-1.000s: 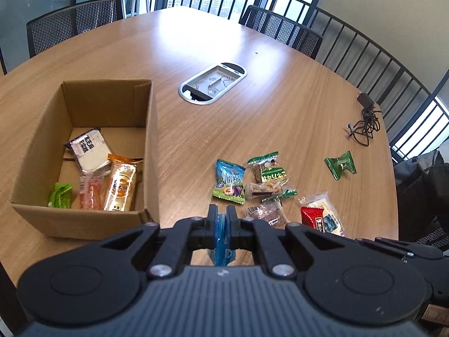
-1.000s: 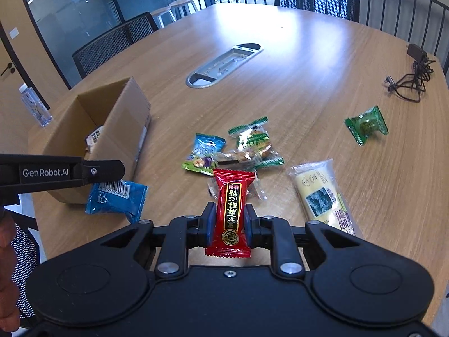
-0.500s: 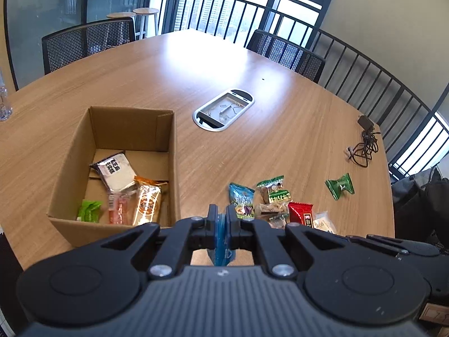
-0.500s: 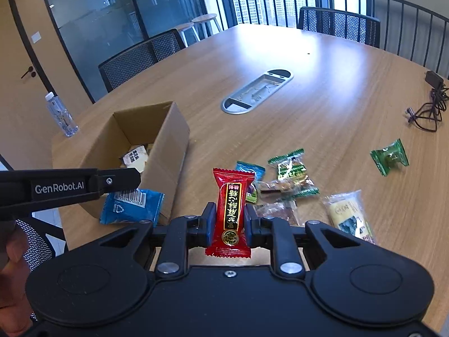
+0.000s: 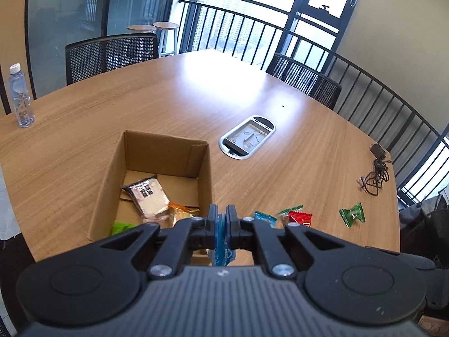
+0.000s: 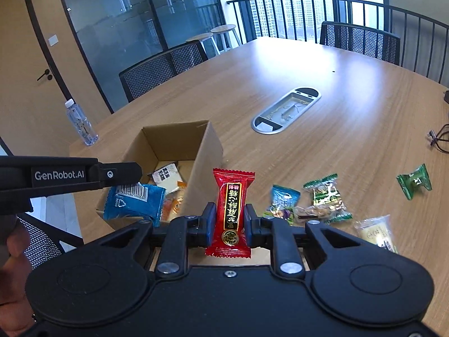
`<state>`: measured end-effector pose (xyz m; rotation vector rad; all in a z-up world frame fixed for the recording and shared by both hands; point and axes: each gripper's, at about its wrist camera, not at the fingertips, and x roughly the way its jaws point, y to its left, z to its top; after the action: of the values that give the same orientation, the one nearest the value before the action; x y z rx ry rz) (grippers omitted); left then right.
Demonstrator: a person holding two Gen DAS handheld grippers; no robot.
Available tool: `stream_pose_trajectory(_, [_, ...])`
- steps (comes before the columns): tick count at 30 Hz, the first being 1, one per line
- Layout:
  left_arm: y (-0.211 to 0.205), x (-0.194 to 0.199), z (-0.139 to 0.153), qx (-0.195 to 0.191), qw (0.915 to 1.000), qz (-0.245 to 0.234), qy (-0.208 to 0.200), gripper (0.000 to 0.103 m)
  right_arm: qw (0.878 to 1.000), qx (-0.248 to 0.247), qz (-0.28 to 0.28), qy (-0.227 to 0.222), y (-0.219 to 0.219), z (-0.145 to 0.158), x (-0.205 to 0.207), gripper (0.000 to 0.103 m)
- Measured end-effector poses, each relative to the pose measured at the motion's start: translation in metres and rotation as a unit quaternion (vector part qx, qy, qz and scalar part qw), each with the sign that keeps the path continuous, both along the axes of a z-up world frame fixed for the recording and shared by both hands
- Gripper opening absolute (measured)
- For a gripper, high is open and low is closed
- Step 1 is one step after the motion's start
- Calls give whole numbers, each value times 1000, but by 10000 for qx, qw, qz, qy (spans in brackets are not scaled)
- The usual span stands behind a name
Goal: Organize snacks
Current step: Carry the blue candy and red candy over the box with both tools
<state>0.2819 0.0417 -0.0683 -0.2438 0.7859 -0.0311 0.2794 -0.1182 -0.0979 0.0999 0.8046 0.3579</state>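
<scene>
My left gripper (image 5: 221,219) is shut on a blue snack packet (image 5: 221,241), seen edge-on; the right wrist view shows that blue packet (image 6: 134,200) hanging flat beside the near corner of the open cardboard box (image 6: 207,151). My right gripper (image 6: 230,213) is shut on a red candy packet (image 6: 231,210) held upright, just right of the box. The box (image 5: 203,168) holds a silver packet (image 5: 147,193), an orange one (image 5: 182,209) and a green one (image 5: 122,226). Several loose snacks (image 6: 314,199) lie on the table to the right, with a green packet (image 6: 415,181) farther off.
An oval metal cable hatch (image 5: 247,136) is set into the round wooden table (image 5: 174,106). A water bottle (image 5: 19,97) stands at the left edge, a black cable (image 5: 376,174) at the right. Mesh chairs (image 5: 112,53) ring the table. A hand (image 6: 11,252) shows at lower left.
Both grippers have risen and drawn back with their packets, so the box and loose snacks look smaller and lower. The bottle has come into view. Neither grip changed.
</scene>
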Motion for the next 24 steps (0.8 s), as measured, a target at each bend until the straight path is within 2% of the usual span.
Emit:
stream_pose_trajectory(13, [57, 25, -4, 60, 9997, 227, 0, 5, 10000, 35, 61, -47, 45, 1, 23, 21])
stream_pose_trajectory(24, [94, 58, -23, 22, 9995, 230, 224, 5, 10000, 0, 8, 54, 80, -9, 53, 21])
